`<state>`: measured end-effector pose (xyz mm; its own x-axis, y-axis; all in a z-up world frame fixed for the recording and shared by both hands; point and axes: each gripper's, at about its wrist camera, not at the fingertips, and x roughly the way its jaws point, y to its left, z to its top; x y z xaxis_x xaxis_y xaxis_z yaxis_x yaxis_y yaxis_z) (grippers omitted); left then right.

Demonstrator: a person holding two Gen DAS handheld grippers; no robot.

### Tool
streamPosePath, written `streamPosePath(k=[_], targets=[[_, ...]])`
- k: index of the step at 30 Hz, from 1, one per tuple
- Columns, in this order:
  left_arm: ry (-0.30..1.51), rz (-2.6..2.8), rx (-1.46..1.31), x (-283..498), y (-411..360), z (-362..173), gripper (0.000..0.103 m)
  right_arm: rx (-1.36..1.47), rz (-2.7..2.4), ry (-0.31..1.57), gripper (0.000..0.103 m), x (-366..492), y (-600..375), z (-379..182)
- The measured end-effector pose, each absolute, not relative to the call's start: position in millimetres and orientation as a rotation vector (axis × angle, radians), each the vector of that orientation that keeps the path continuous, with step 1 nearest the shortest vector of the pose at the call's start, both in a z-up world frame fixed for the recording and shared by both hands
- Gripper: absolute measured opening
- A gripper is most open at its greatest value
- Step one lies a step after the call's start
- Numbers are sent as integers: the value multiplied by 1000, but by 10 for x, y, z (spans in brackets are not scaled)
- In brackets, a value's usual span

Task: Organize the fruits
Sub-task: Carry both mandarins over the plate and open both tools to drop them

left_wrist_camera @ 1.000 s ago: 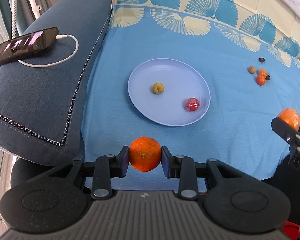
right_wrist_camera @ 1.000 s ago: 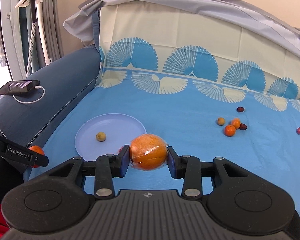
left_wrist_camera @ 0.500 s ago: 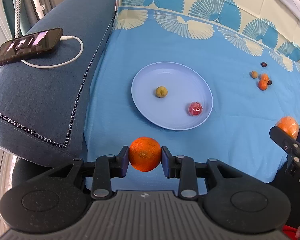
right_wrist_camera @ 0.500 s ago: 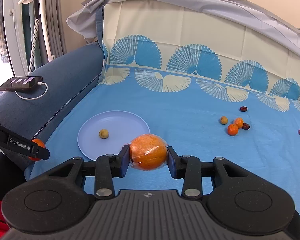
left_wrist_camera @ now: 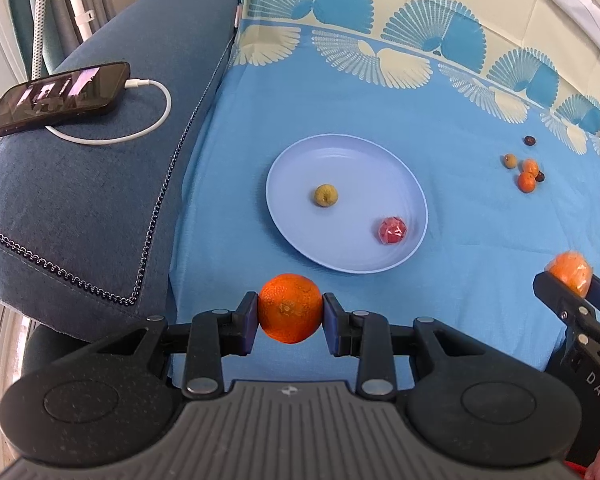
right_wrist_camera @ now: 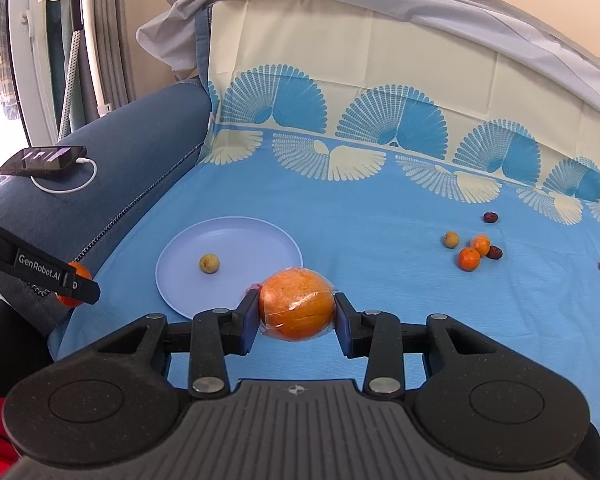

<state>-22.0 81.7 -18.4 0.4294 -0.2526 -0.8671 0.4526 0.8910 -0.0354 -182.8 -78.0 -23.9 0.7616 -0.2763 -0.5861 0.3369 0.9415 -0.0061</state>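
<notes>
A home: cloth-draped sofa (right_wrist_camera: 380, 208) (phone (left_wrist_camera: 56, 98) charging on armrest).

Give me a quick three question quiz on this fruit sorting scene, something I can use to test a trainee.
1. True or false: the left gripper holds a bare orange.
2. How many fruits lie on the plate? A) none B) two C) four
3. Fill in: the right gripper holds an orange that is wrapped in clear ____.

Key:
1. True; its pads press on both sides of the fruit.
2. B; a small yellow-green fruit and a red wrapped fruit.
3. Film; the wrapped orange shows a glossy, creased plastic skin.
</notes>
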Motion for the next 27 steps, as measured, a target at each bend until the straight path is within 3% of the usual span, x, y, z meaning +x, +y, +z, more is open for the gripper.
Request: streamPosePath(k=[27], targets=[[1036, -432, 188, 543, 462, -329, 37, 95, -273, 691, 40, -1056, -853, -491]])
